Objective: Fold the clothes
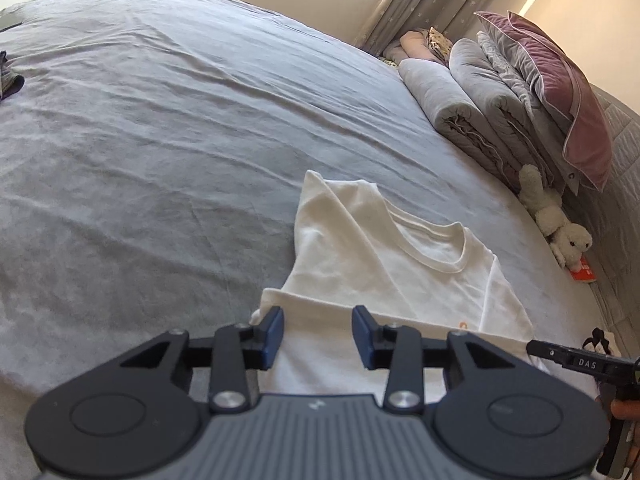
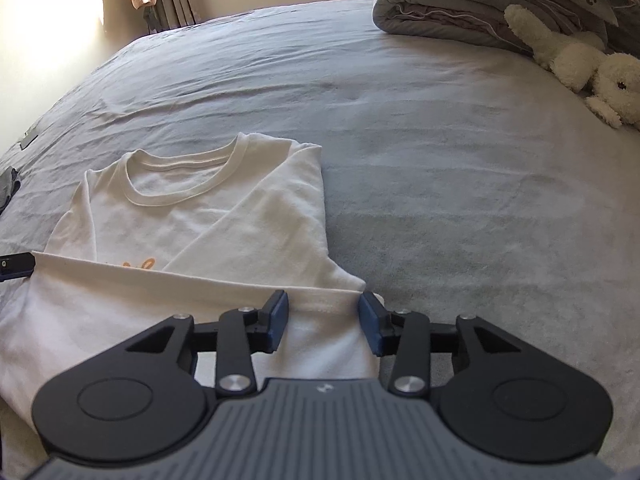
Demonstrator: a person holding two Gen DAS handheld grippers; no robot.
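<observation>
A white T-shirt [image 1: 380, 248] lies on the grey bed, collar away from me, both sleeves folded inward. Its bottom part is folded up over the chest and partly covers an orange print [image 2: 140, 266]. My left gripper [image 1: 318, 322] hovers at the left end of that folded hem, jaws apart, with flat cloth under the gap and no pad pressing on it. My right gripper [image 2: 324, 308] stands the same way at the hem's right corner [image 2: 360, 292], open over the T-shirt [image 2: 192, 216]. A fingertip of the left gripper [image 2: 18, 266] shows at the far left of the right wrist view.
The grey sheet [image 1: 160, 140] stretches wide to the left and beyond the shirt. Rolled duvets [image 1: 460, 96], a pink pillow [image 1: 560, 92] and a white plush toy [image 1: 560, 224] line the headboard side. A dark garment [image 1: 8, 80] lies at the far left edge.
</observation>
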